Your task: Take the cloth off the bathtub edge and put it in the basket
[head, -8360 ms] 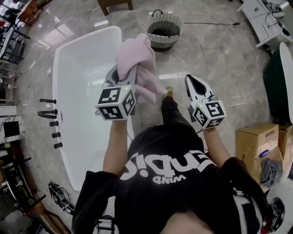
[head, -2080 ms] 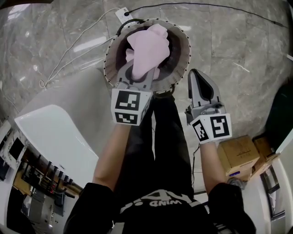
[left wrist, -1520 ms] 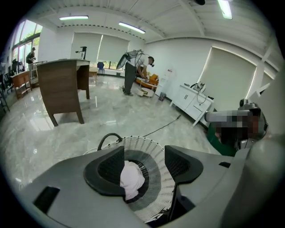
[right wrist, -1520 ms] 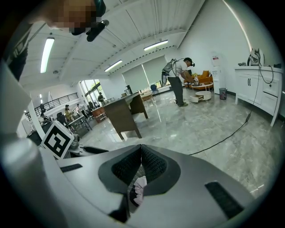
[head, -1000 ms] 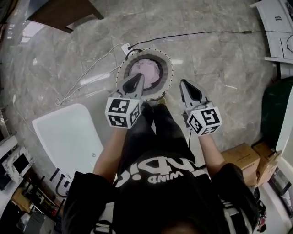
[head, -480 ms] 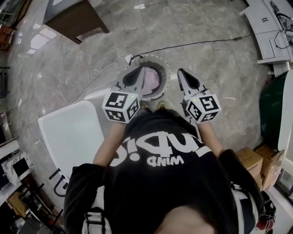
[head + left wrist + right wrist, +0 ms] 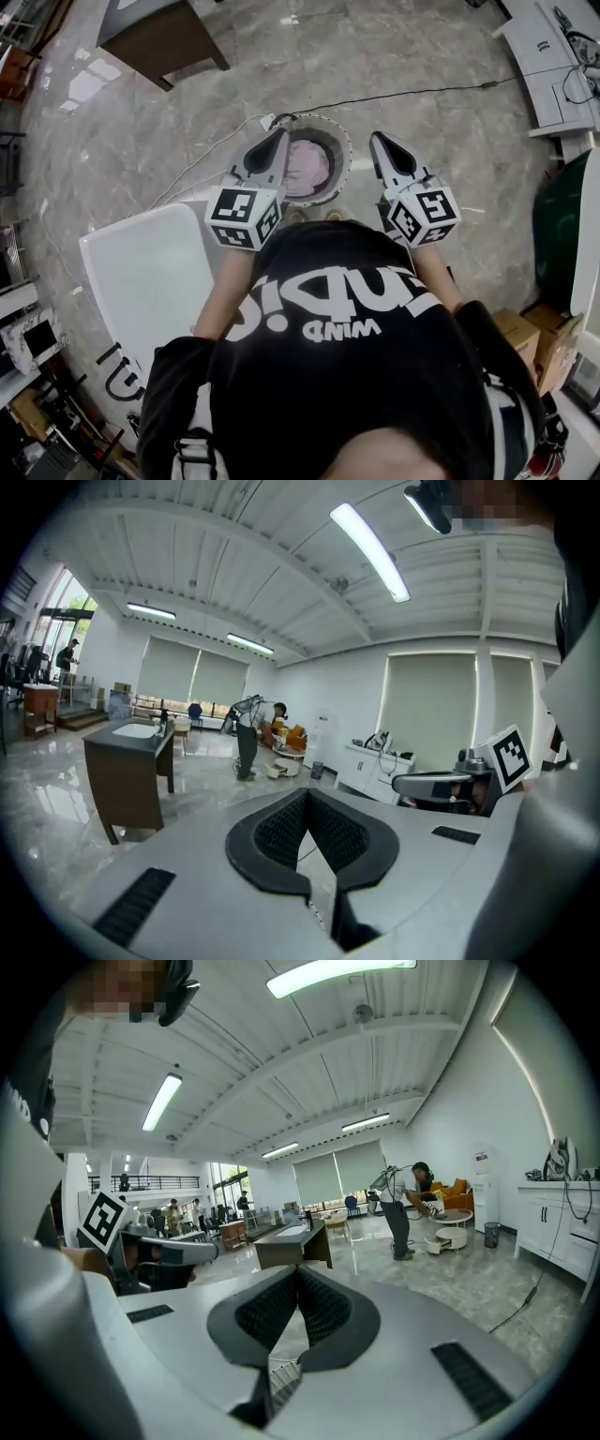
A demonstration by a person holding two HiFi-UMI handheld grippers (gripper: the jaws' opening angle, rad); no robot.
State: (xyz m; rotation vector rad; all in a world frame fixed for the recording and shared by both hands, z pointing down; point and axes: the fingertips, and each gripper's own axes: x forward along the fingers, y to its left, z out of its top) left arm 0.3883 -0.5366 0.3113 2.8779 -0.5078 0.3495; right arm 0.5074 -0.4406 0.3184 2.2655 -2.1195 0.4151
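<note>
The pink cloth [image 7: 307,169] lies bunched inside the round woven basket [image 7: 340,159] on the marble floor, just ahead of the person's feet. My left gripper [image 7: 277,137] hangs over the basket's left rim, shut and empty; in the left gripper view its pads [image 7: 305,794] meet at the tips with nothing between them. My right gripper [image 7: 379,142] hovers off the basket's right side, also shut and empty, its tips [image 7: 298,1270] touching. The white bathtub [image 7: 150,272] stands at the lower left, apart from both grippers.
A dark wooden table [image 7: 159,33] stands at the upper left. A black cable [image 7: 422,90] runs across the floor to the basket. Cardboard boxes [image 7: 525,333] sit at the lower right, a white cabinet [image 7: 553,37] at the upper right.
The left gripper carried the cloth from the tub to the basket, let it go there and drew back shut. Over the last second both grippers rose slightly; the cloth stays in the basket.
</note>
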